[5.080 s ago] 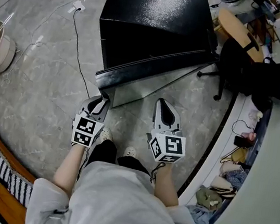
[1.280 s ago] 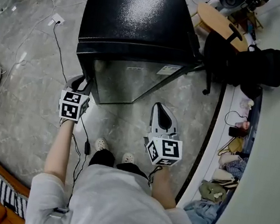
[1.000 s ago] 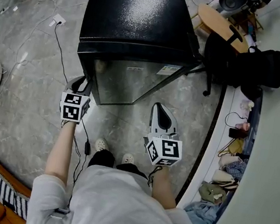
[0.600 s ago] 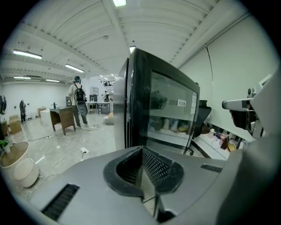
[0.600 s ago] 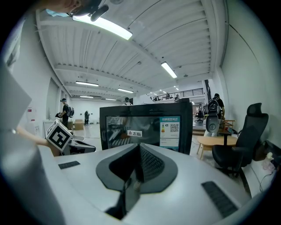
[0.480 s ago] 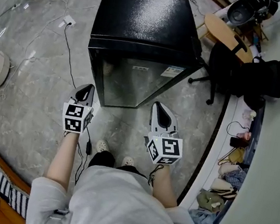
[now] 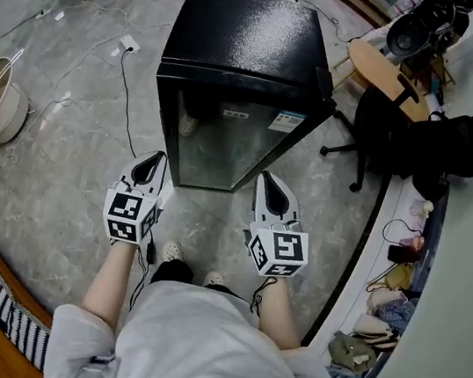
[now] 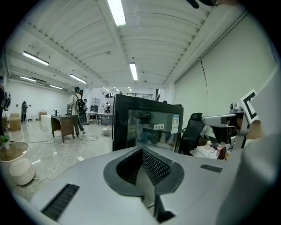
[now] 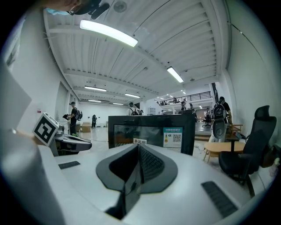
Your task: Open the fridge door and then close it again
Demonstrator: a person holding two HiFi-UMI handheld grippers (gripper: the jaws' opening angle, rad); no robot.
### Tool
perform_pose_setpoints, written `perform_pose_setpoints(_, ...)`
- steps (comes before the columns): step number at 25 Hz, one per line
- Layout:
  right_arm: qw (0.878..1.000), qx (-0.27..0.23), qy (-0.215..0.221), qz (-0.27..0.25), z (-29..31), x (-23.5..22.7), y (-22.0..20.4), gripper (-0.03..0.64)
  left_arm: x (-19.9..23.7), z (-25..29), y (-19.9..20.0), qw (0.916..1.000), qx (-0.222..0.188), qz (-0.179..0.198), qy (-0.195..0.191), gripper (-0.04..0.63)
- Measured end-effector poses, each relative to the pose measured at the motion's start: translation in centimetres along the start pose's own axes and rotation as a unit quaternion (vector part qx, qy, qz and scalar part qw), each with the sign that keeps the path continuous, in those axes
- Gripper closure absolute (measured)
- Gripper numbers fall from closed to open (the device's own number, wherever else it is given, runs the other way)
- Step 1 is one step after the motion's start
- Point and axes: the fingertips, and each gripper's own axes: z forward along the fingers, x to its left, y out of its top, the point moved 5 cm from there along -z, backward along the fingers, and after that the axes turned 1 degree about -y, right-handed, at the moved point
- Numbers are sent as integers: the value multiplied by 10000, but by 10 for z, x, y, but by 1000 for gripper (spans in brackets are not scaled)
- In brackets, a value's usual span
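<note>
Left gripper [image 7: 150, 161] and right gripper [image 7: 272, 183] are held side by side in front of the body, both pointed at the fridge [image 7: 242, 42]. The jaws of each are seen pressed together, with nothing gripped between them. The fridge is found on the floor just ahead, its glass door [image 7: 230, 143] closed and touched by neither gripper.

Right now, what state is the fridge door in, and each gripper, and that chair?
fridge door: closed.
left gripper: shut, nothing between its jaws, not touching the door.
right gripper: shut, empty, not touching the door.
office chair: upright, on the fridge's right side.
</note>
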Motion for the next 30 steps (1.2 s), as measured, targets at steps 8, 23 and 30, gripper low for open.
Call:
perform_pose_setpoints(8, 9997, -201, 155, -26, -31, -5, 9, 591, -41, -39, 14, 9991, -411, -16, 31, 580)
perform_pose_setpoints(23, 9982, -454, 385, -62, -89, -15, 19, 591, -88, -98, 23, 9947, -934, -83, 421, 580)
perform_pose_setpoints(30, 9969, -552, 535, -148, -112, -18, 23, 592, -108, -118, 27, 9920, -1143, -80, 538, 580)
